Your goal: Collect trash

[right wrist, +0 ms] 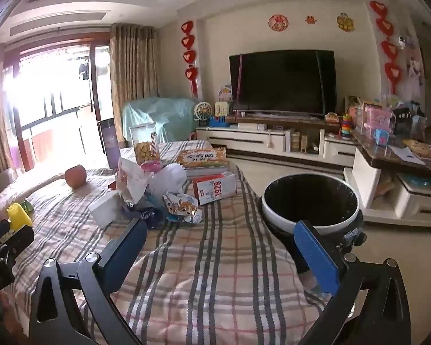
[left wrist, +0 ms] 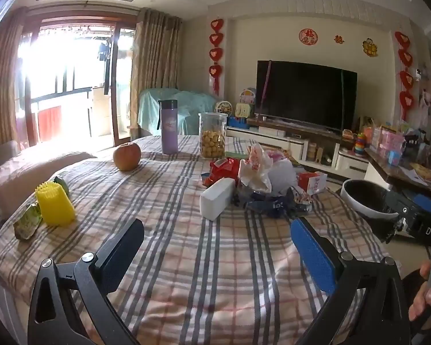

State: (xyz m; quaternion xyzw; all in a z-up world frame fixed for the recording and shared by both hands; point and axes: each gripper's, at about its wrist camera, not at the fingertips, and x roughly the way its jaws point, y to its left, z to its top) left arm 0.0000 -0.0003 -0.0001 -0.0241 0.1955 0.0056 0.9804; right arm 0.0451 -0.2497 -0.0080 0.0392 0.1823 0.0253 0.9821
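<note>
1. Sitting in a loose heap toward the far right of the table, the crumpled wrappers and paper scraps [left wrist: 261,181] are the trash to collect: a white printed paper bag [left wrist: 254,168], a red foil packet [left wrist: 222,169], a dark blue crinkled wrapper [left wrist: 268,202] and a cartoon-dog wrapper [right wrist: 184,208].
2. From the left gripper [left wrist: 217,240] the heap lies ahead and slightly right; from the right gripper [right wrist: 219,243] it lies ahead and to the left. The right gripper looks the nearer of the two, judging by how large the dog wrapper appears in its view.
3. Both grippers stand wide open and hold nothing, each hovering above the plaid tablecloth [left wrist: 186,258].
4. The round bin with a white rim and black liner [right wrist: 310,201] stands just off the table's right edge, close to the right gripper's blue finger (a short carry from the heap, I judge).
5. A white rectangular box [left wrist: 217,199] stands at the heap's near-left side, between the left gripper and the wrappers; it would likely obstruct a straight reach.
6. A red-and-white carton marked 1928 [right wrist: 215,191] lies just right of the heap.
7. Farther off stand a clear jar of yellow snacks [left wrist: 212,135], a purple bottle [left wrist: 169,126] and an orange-brown apple [left wrist: 127,156]; a yellow ribbed plastic cup [left wrist: 54,204] and a green crumpled wrapper [left wrist: 27,224] lie at the left edge, well apart from the heap.
</note>
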